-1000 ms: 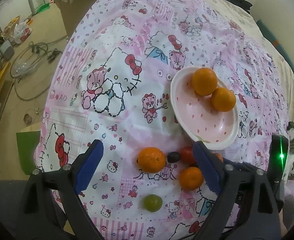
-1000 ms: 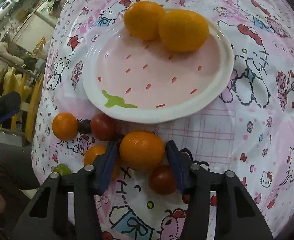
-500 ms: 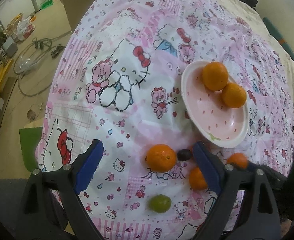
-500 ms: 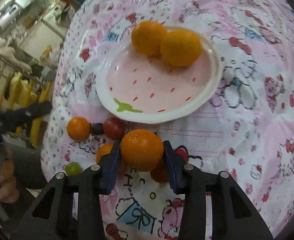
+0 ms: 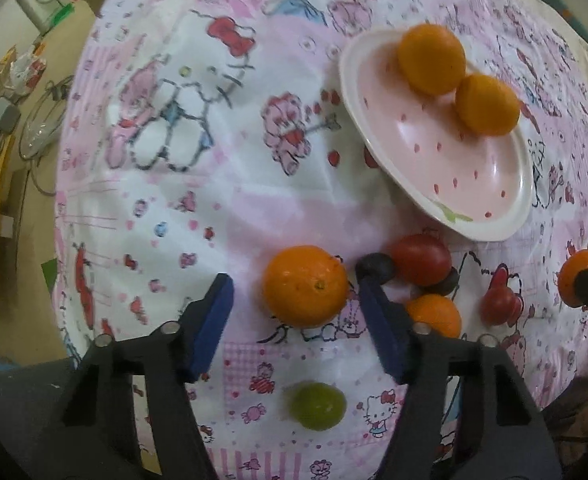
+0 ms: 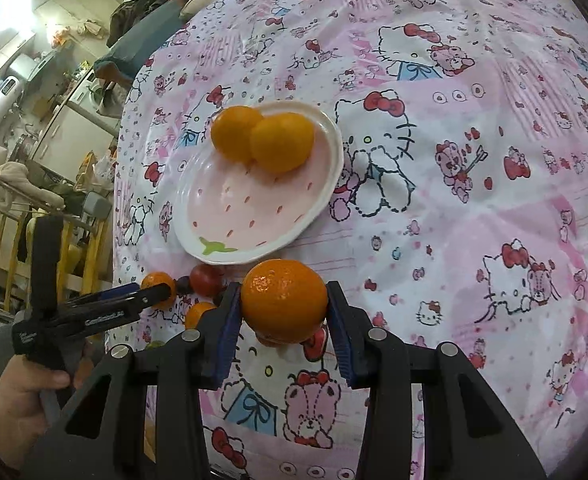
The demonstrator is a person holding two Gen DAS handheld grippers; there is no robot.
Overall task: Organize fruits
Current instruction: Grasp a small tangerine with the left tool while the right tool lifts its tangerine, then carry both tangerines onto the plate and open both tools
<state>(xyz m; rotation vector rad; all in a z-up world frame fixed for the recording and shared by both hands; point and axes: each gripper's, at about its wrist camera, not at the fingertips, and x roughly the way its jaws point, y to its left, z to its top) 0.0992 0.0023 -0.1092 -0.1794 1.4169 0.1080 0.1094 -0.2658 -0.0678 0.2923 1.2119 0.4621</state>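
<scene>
From the left wrist view, the left claw [image 5: 294, 312] stands with its blue pads apart around a large orange [image 5: 305, 286] that rests on the pink cartoon-print cloth [image 5: 197, 184]; whether either pad touches the fruit cannot be told. Nearer the camera, a green grape [image 5: 318, 405] lies between the claw's arms. Right of the orange sit a dark grape [image 5: 375, 266], a red tomato [image 5: 421, 259], a small orange [image 5: 434, 315] and a second tomato [image 5: 498, 307]. Up and to the right, the strawberry-pattern plate [image 5: 490, 184] carries two oranges [image 5: 432, 59].

Only the right wrist view shows the hand [image 6: 21, 392] gripping the left tool at the far left. Further right, the right claw [image 6: 283, 312] is clamped on another orange [image 6: 283, 306], held up off the cloth, with the plate [image 6: 229, 216] beyond it.
</scene>
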